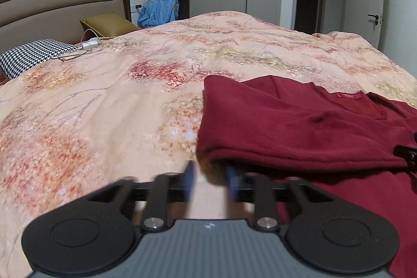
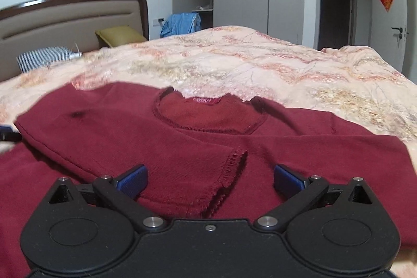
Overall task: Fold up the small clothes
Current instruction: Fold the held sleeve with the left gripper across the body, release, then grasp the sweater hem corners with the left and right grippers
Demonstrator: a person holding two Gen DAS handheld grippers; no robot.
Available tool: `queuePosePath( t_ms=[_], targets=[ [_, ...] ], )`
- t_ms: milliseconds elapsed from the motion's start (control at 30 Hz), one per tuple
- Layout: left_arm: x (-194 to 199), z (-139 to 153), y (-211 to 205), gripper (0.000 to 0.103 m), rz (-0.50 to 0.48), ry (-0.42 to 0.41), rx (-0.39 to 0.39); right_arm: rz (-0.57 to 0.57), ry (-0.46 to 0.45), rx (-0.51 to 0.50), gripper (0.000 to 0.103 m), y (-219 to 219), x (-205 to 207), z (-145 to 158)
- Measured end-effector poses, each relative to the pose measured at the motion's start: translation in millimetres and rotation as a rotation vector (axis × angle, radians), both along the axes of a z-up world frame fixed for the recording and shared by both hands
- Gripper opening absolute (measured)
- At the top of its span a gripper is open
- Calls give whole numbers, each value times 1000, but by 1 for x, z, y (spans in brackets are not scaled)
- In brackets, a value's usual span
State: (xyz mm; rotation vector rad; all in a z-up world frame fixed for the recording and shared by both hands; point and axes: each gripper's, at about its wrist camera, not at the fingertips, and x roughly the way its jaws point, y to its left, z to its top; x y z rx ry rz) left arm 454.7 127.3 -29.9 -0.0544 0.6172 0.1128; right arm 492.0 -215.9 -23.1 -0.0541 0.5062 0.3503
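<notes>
Both grippers tilt down over the bed: the left gripper (image 1: 209, 177) hovers part-open and empty at the folded sleeve edge of the red sweater (image 1: 299, 127), while the right gripper (image 2: 209, 180) gapes wide above the sleeve's frayed cuff (image 2: 229, 179), gripping nothing. The sweater lies flat on the floral quilt (image 1: 104, 100) near its front edge (neckline facing the far side). Pillows (image 1: 28, 56) and a charger cable (image 1: 86, 46) sit well apart by the headboard (image 1: 57, 4).

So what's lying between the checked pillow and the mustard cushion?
A white charger with its cable, between checked pillow and mustard cushion; left wrist view.
</notes>
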Motion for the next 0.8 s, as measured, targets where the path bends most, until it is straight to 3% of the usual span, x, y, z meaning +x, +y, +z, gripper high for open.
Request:
queuePosePath(
  t_ms=[33, 167, 233, 333, 500, 633, 800],
  targets=[
    [-6, 2, -2, 64, -5, -5, 0, 8, -2, 8, 103, -4, -9, 4],
    [-40, 5, -8, 81, -25, -14, -5, 39, -28, -25, 103, -19, -54, 17],
    [-60, 4, -10, 95, -21, -15, -12, 46, -53, -46, 103, -27, -84, 23],
    [-88, 0, -16, 103, -47, 11, -20, 54, -91, -85, 103, -37, -130, 27],
    [-126, -5, -27, 103, -67, 47, 17, 51, -83, -159, 103, -39, -199, 18],
    [-151, -1, -26, 103, -40, 80, -24, 104, -90, -201, 103, -30, -257, 7],
    [-183, 2, -33, 103, -17, 123, -41, 197, -167, -310, 103, -14, -319, -12]
  ],
)
